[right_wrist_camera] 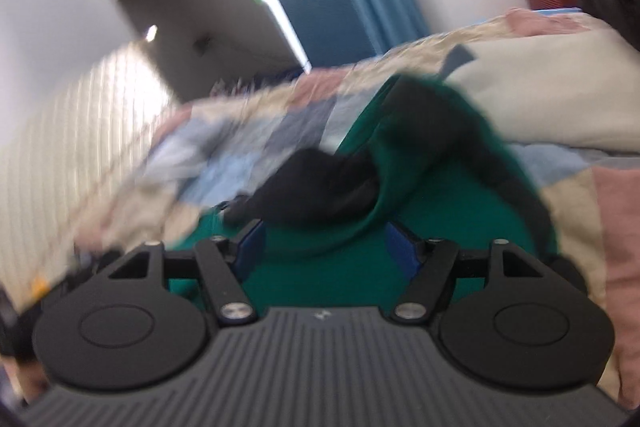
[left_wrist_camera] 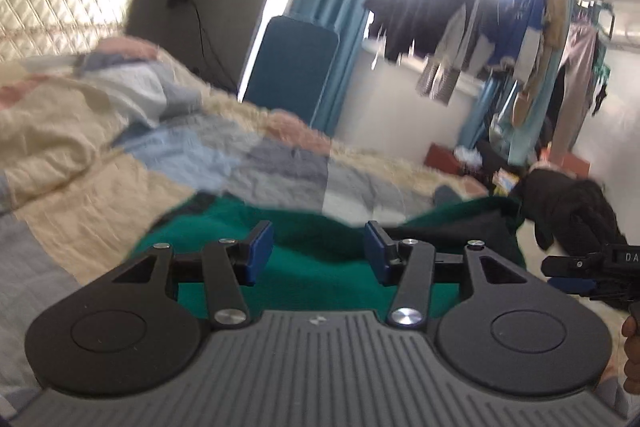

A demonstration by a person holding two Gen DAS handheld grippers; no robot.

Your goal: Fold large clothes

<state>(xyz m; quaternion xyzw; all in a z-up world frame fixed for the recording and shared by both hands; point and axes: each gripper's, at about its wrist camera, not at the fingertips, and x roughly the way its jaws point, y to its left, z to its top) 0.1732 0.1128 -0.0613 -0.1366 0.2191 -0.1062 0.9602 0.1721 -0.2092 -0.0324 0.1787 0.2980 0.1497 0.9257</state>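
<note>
A green garment [left_wrist_camera: 320,267] with a black lining or black part lies on a patchwork quilt [left_wrist_camera: 120,155] that covers the bed, and the quilt is the landmark for everything here. The garment sits on the near edge of the quilt, close under both tools, bunched rather than spread flat. In the right wrist view its black part [right_wrist_camera: 320,187] is rumpled up on top of the green cloth [right_wrist_camera: 440,211], which suggests the piece needs smoothing or lifting out before any fold can be made.

The left gripper [left_wrist_camera: 319,251] hovers over the green cloth with its jaws spread wide; the blue pads [left_wrist_camera: 260,251] have only cloth showing in the gap between them, and nothing is pinched. The right gripper [right_wrist_camera: 324,247] is also low over the garment with its jaws apart. Green cloth fills the space between them, but the picture is blurred, so it may be touching the pads or simply lying beneath them. I judge it is not clamped.

In the left view the right tool shows beside the garment's far right end, so the two tools appear set at opposite sides of it, probably to take hold of two points at once.

Beyond the quilt, well away, clothes hang from a rack [left_wrist_camera: 520,27] by the window, and a dark pile [left_wrist_camera: 568,211] lies off the quilt's right end.
</note>
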